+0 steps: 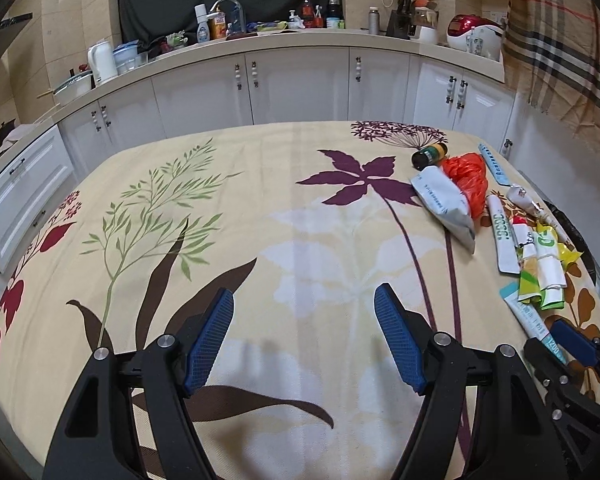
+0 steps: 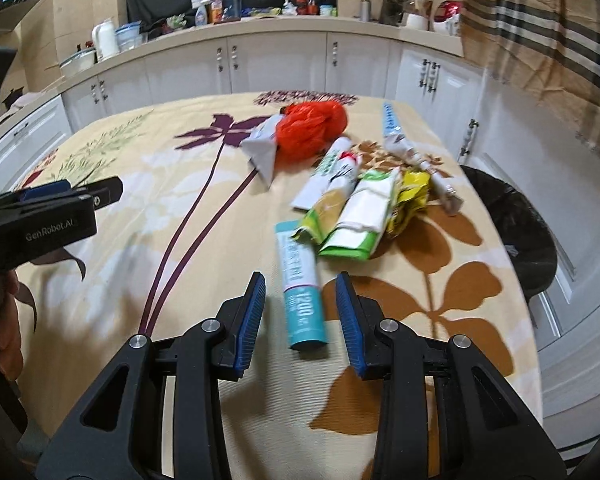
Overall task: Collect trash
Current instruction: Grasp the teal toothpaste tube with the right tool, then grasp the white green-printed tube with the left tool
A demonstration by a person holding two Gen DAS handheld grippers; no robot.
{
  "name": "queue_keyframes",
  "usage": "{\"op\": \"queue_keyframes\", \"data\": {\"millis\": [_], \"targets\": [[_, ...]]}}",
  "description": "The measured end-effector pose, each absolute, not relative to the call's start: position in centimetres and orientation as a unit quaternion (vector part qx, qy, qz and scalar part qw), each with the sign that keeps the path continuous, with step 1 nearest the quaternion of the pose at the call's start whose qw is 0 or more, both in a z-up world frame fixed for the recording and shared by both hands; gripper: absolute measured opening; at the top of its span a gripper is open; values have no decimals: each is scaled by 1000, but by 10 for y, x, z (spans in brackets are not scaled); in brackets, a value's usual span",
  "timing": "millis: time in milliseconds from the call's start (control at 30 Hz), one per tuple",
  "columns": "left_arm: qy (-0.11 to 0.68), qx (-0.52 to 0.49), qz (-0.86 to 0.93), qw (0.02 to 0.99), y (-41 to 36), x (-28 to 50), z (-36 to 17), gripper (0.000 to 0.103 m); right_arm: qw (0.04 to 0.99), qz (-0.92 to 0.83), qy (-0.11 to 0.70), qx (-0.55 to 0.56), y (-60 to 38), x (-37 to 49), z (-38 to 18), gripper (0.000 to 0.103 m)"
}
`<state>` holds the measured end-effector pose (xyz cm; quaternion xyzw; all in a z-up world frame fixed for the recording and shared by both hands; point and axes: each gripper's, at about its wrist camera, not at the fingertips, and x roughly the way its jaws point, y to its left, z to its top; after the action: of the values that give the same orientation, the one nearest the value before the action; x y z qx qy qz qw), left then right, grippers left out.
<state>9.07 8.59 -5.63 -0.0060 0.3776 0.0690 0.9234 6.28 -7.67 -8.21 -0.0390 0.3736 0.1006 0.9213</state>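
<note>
The right gripper [image 2: 300, 316], jaws parted and gripping nothing, is straddling the near end of a teal-and-white toothpaste tube [image 2: 302, 284]. The tube's length is running away toward the far trash. The left gripper [image 1: 304, 340], wide and empty, is hovering well to the left.

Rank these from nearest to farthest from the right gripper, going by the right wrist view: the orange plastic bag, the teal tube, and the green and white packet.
1. The teal tube, lying just ahead of the right gripper, its near end between the open pads.
2. The green and white packet, farther up the table, slightly right.
3. The orange plastic bag, toward the table's far edge.
</note>
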Motion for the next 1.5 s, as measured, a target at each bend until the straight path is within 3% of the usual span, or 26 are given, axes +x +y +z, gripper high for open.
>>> {"op": "queue_keyframes", "data": {"millis": [200,400,1033,1500], "targets": [[379,-7,63,923,83,90,-57,71,917,106,381,-48,-74,64,-84,18],[380,-7,58,923,79,91,-59,71,917,115,377,-59,-70,60,-83,11],[380,0,15,925,37,101,-53,71,946,96,307,-31,-105,45,-35,10],[389,25,-51,920,-28,123,-57,70,950,18,313,17,-180,62,-45,11]]}}
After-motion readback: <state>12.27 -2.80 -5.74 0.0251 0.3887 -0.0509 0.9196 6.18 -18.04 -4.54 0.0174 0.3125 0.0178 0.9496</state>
